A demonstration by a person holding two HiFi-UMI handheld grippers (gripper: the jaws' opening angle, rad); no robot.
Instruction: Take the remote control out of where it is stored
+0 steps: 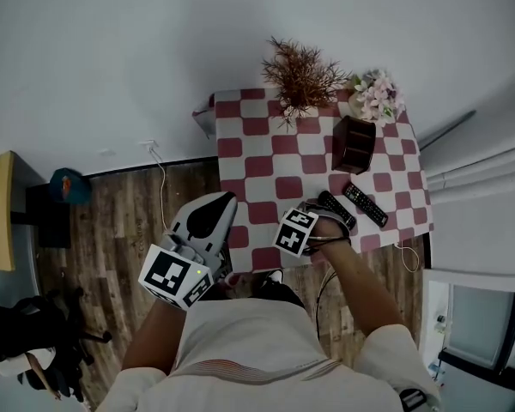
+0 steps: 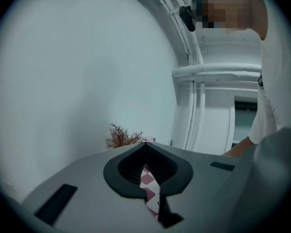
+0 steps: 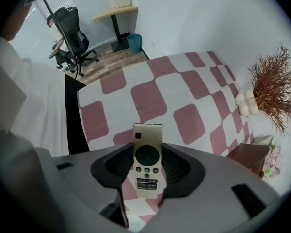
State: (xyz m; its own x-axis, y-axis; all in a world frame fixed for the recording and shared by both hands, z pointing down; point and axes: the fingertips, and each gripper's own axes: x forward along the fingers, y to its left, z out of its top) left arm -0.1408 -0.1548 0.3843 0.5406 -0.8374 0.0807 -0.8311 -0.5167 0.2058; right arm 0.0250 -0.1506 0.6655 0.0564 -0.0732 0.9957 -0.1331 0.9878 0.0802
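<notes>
right gripper [image 3: 146, 147]: jaws clamped on the cream remote control [image 3: 147, 163], one pad on each long side. the remote stands upright between them, button face toward the camera, top end poking out past the jaw tips. it is held above the red-and-white checked cloth [image 1: 266, 157], over the table's near part.

left gripper [image 2: 145, 144]: jaws together at the tips, nothing between them. only a sliver of checked cloth shows through the gap behind the tips. head view puts it off the table's near-left corner, over the wood floor.

dark brown box [image 1: 356, 142]: stands at the far right of the table, open side up, well apart from the held remote. contents cannot be made out.

two black remotes lie flat on the cloth between the box and the right gripper: one [image 1: 365, 204] nearer the table's right edge, the other [image 1: 336, 210] just beside the gripper.

far edge: dried brown plant [image 1: 302, 75], with pale flowers [image 1: 376, 95] to its right.
</notes>
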